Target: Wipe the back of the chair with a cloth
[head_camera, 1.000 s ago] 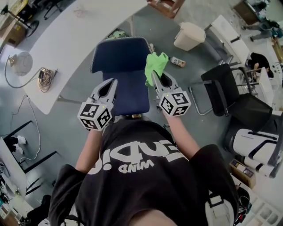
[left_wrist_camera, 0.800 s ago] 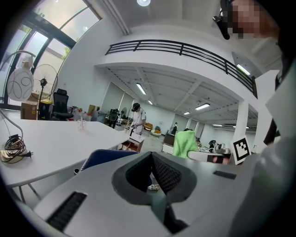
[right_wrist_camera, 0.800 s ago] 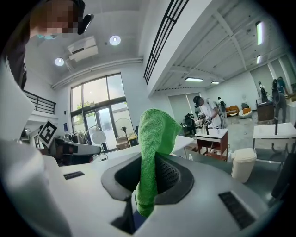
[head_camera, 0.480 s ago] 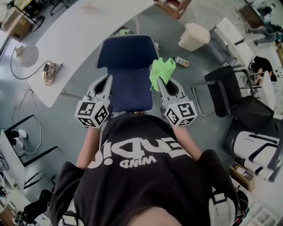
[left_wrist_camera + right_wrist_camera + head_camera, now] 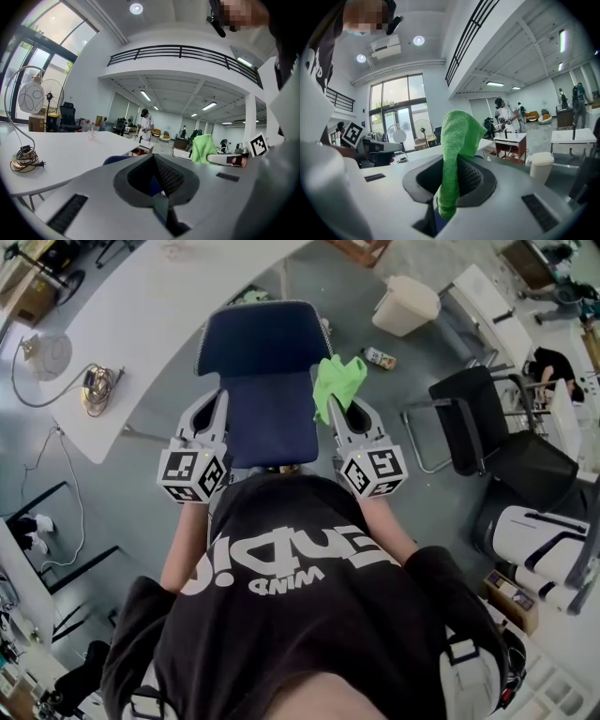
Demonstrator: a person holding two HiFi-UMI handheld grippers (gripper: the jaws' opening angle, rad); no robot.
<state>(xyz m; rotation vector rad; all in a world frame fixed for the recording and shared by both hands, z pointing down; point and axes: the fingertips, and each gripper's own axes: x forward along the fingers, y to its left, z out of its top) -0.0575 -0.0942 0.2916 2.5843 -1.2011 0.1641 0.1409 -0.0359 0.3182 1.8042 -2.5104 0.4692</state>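
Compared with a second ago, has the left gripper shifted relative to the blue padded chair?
Yes, slightly. On the left gripper, the tongs angled in over the blue padded chair at its left edge; now they have swung outward, alongside that edge.

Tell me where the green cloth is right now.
Head view, right of centre: the green cloth is pinched in the right gripper, at the blue chair's right edge.
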